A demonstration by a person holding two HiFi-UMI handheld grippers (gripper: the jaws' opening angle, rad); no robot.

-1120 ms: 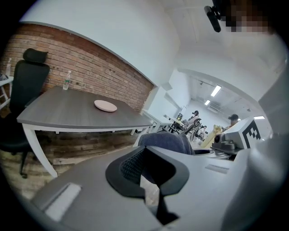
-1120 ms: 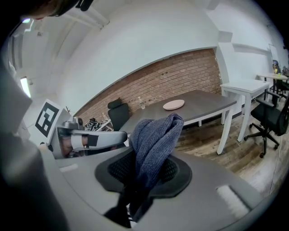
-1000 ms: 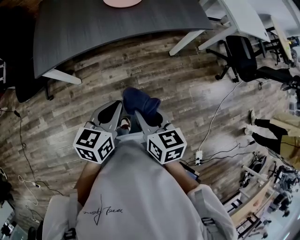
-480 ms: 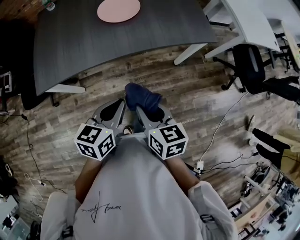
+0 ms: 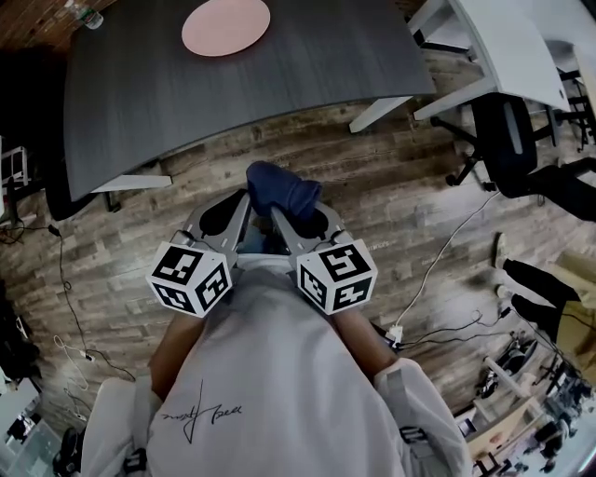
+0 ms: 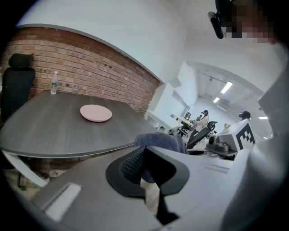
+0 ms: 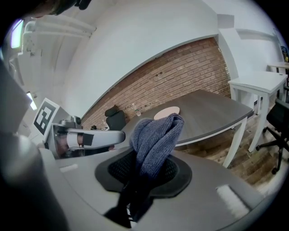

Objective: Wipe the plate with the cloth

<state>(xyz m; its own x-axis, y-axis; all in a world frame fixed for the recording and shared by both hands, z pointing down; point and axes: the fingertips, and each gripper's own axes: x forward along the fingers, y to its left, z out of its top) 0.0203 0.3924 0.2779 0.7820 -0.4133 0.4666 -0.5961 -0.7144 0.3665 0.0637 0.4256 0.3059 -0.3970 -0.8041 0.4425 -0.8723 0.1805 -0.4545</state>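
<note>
Now, cloth [image 7: 156,135] in right tongs [image 7: 149,170], plate [image 5: 225,26] well apart.

This is an open-plan office. A large dark grey table with a curved edge [image 5: 233,93] stands on white legs over a grey-brown wood-plank floor [image 5: 372,205]. White desks [image 5: 494,37] sit past its right corner, with a black swivel chair on castors [image 5: 507,130] beside them. Loose cables [image 5: 438,261] trail to a white power strip [image 5: 396,333]. A red brick wall [image 6: 90,67] rises behind the table's far edge. Further back, under ceiling strip lights [image 6: 226,87], a seated person [image 6: 201,121] works.
</note>
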